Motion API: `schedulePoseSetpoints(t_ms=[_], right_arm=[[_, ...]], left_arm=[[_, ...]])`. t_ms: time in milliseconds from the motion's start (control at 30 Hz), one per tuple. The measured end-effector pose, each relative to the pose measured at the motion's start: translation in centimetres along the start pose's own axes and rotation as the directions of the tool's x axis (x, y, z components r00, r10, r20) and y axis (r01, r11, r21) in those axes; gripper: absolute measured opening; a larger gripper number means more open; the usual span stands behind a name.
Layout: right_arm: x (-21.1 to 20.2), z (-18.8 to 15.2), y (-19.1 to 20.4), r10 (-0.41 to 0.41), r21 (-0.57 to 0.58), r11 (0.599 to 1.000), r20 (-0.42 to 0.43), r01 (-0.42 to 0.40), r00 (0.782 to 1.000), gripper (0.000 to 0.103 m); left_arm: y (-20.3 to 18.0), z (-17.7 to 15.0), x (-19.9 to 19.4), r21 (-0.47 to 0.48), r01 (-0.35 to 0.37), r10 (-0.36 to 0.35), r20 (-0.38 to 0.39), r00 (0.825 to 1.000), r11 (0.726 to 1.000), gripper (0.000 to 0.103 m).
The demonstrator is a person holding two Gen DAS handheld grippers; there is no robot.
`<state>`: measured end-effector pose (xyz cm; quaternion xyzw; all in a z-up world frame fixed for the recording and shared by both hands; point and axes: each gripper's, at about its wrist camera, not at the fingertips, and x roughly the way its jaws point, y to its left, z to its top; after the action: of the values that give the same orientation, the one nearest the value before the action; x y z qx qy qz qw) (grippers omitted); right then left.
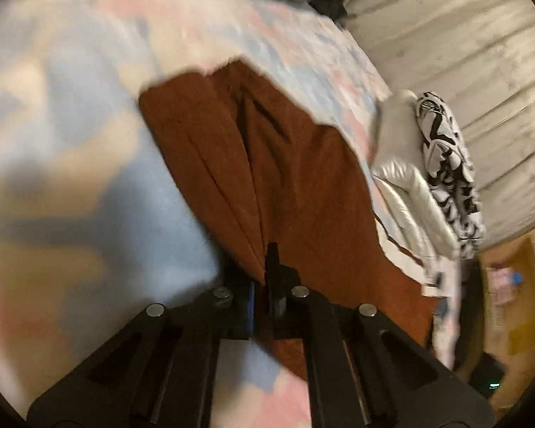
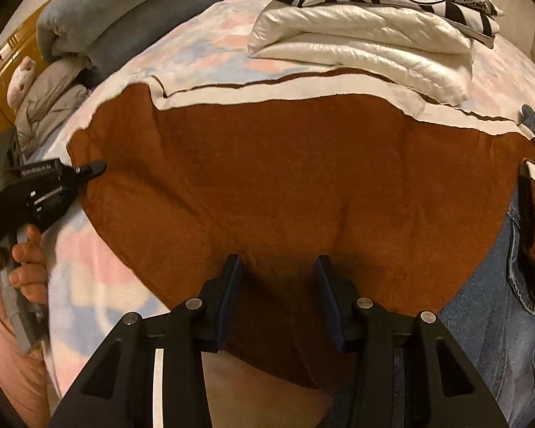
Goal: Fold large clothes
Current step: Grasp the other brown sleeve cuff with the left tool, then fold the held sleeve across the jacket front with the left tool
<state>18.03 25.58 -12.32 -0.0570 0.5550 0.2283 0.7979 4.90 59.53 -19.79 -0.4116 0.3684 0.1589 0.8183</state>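
A: Where was the brown garment [image 2: 285, 185]?
B: Spread on a pastel blanket [image 2: 100, 260], with folded white clothes [image 2: 356, 42] beyond it.
A: And the grippers?
B: The left gripper [image 1: 262, 278] had its jaws clamped on the garment's edge; the right gripper [image 2: 278, 285] hovered over it, jaws apart

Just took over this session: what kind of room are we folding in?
Likely a bedroom: the brown garment lies on a pastel bedspread, with rolled bedding and a folded clothes stack nearby.
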Motion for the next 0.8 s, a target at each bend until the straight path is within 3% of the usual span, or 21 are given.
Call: schedulePoseSetpoints(t_ms=[67,133,267,367,500,667,800], right_arm=[[-1.0,0.0,-0.6,0.036,0.021,0.999,0.004,-0.036,0.999,0.044],[-2.3,-0.3,-1.2,0.056,0.036,0.998,0.018,-0.056,0.998,0.044],[-5.3,-1.7,-3.4,0.078,0.075,0.994,0.063,-0.083,0.995,0.044],[-7.6,-3.2,-6.0,0.069,0.11,0.991,0.094,-0.079,0.993,0.044],[-11.4,-6.1,-10.5,0.032,0.17,0.984,0.143,-0.057,0.989,0.044],[-17.2,-10.7,-18.5,-0.049,0.299,0.954,0.224,-0.021,0.973,0.044],[-20.7,-14.7,-24.3,-0.137,0.392,0.919,0.256,0.026,0.957,0.044]], left_arm=[[-3.8,-1.1,-2.5,0.136,-0.135,0.122,0.1,0.987,0.981,0.002],[-7.2,-2.2,-4.6,0.238,-0.219,0.177,0.185,0.967,0.946,0.002],[-14.5,-4.4,-8.5,0.389,-0.277,0.161,0.304,0.939,0.879,0.002],[-19.7,-6.3,-10.9,0.47,-0.255,0.095,0.338,0.936,0.845,0.002],[-27.4,-10.2,-12.2,0.578,-0.18,-0.01,0.31,0.951,0.796,0.002],[-37.7,-18.2,-10.5,0.718,-0.123,-0.095,0.255,0.962,0.685,0.002],[-43.2,-25.1,-6.7,0.789,-0.069,-0.103,0.166,0.981,0.611,0.002]])
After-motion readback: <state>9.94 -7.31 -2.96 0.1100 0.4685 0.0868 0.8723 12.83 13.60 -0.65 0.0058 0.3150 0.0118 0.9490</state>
